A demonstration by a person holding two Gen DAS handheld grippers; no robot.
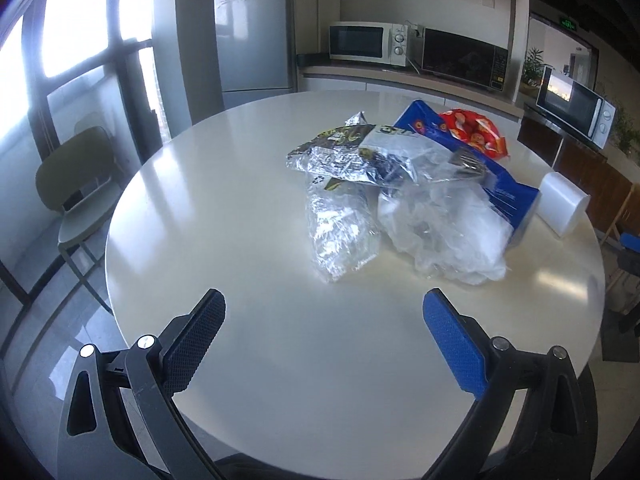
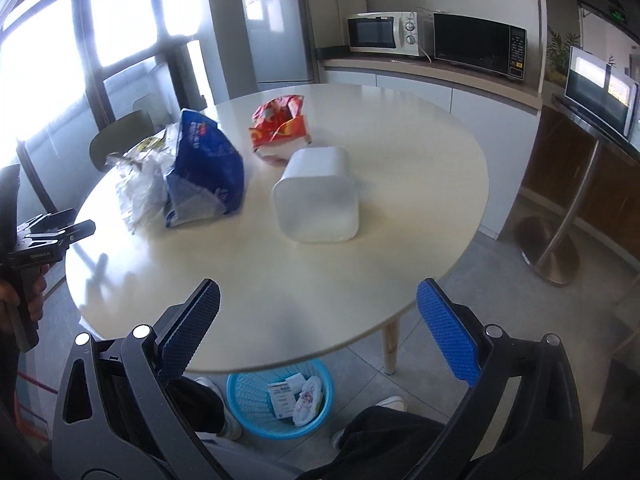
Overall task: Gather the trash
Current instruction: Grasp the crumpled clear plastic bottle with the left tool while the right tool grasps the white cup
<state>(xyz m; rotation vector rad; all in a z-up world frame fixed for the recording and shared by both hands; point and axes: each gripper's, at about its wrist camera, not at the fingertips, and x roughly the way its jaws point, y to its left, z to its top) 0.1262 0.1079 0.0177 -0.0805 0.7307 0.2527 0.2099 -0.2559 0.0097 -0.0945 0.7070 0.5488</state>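
**Both grippers empty, trash still on table**

Going L to R. My left gripper [image 1: 324, 312] hangs over the near edge of the round table [image 1: 240, 184], jaws spread wide w/ nothing between; I judge that's to take the crinkly silver foil wrapper [image 1: 340, 232] just ahead. Right of it a clear plastic bag [image 1: 448, 224] slumps against the blue bag [image 2: 208, 160]; red snack pack [image 2: 280, 124] farther back, white tub [image 2: 320, 200] on its side at right. My right gripper [image 2: 318, 300] also gapes, empty. Blue basket [image 2: 248, 404] sits below the table edge, prob. the drop spot.
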